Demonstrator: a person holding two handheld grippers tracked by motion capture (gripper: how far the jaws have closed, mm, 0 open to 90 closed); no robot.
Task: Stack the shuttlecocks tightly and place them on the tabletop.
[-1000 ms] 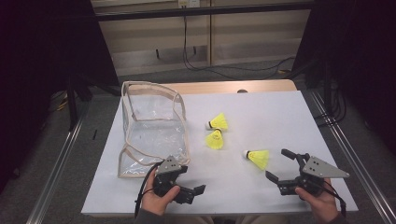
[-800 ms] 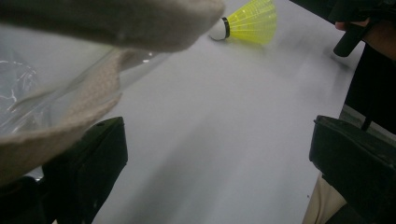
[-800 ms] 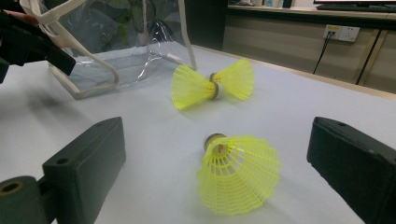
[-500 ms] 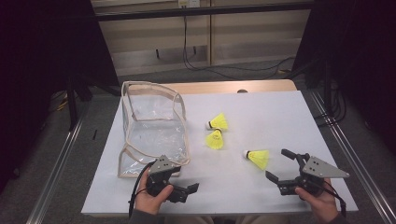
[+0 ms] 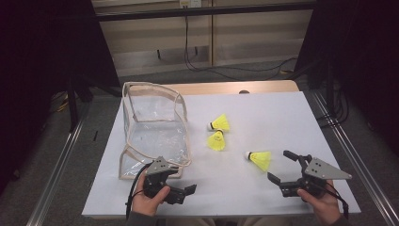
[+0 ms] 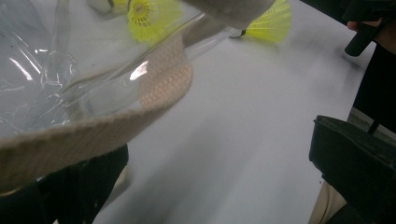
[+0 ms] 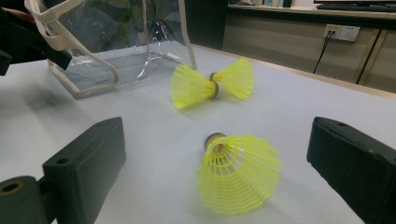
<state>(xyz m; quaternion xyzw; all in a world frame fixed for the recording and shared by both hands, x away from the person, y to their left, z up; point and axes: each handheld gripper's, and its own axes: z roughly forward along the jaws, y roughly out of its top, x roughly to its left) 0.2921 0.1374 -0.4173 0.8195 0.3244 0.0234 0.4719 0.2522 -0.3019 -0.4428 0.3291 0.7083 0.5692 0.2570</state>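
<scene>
A clear plastic bag [image 5: 155, 129] with beige trim stands open on the left of the white table [image 5: 268, 108]. Two yellow shuttlecocks [image 5: 220, 124] [image 5: 216, 140] lie beside it, and a third shuttlecock [image 5: 259, 159] lies farther right. My left gripper [image 5: 184, 180] is open at the bag's near corner. In the left gripper view the bag's beige trim [image 6: 154, 93] crosses above the left jaw, with my left gripper [image 6: 215, 154] wide apart. My right gripper [image 5: 281, 166] is open just right of the third shuttlecock. That shuttlecock [image 7: 238, 175] lies ahead of my right gripper [image 7: 215, 134], between its jaws, untouched.
The table's near edge runs just below both hands. Metal rails [image 5: 350, 160] flank the table on both sides. A wooden strip [image 5: 235, 87] borders the far edge, with cables on the floor beyond. Bare white surface lies between the two grippers.
My left gripper has shifted a little left and back, toward the bag's near corner. The right gripper and the shuttlecocks have stayed where they were.
</scene>
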